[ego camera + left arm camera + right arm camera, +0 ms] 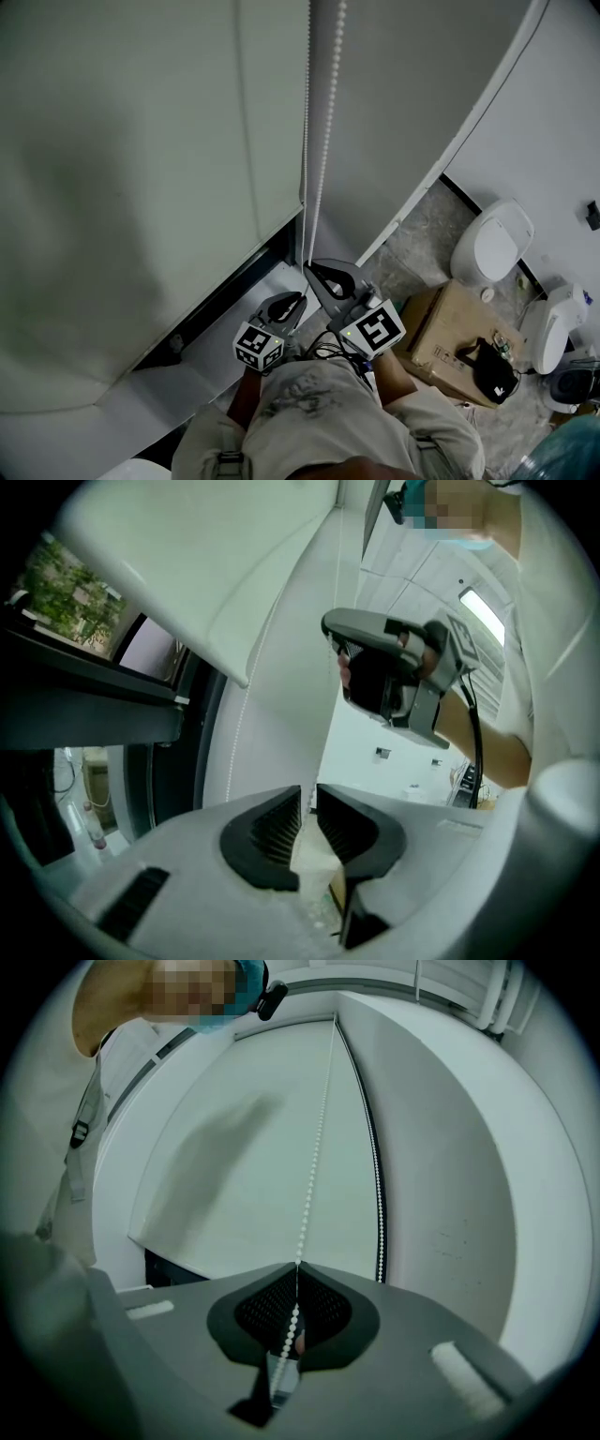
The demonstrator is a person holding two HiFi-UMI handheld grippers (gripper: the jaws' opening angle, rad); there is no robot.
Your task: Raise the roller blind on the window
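Cropped by the head view's top edge: chain (323,122) and blind (141,169). Lost behind the right claw (314,272): the chain's lower run. Too small to name: black item (492,367) on the box (450,342). Blurred and cut by the left gripper view's edge: greenery (70,597) outside.

No legible text, labels or numbers

Brown cardboard box (441,339) on speckled grey stone floor (422,225), black pouch (494,372) on its corner. Nearby, 2 casings: white oval plastic shell (494,246), white rounded unit (547,325).
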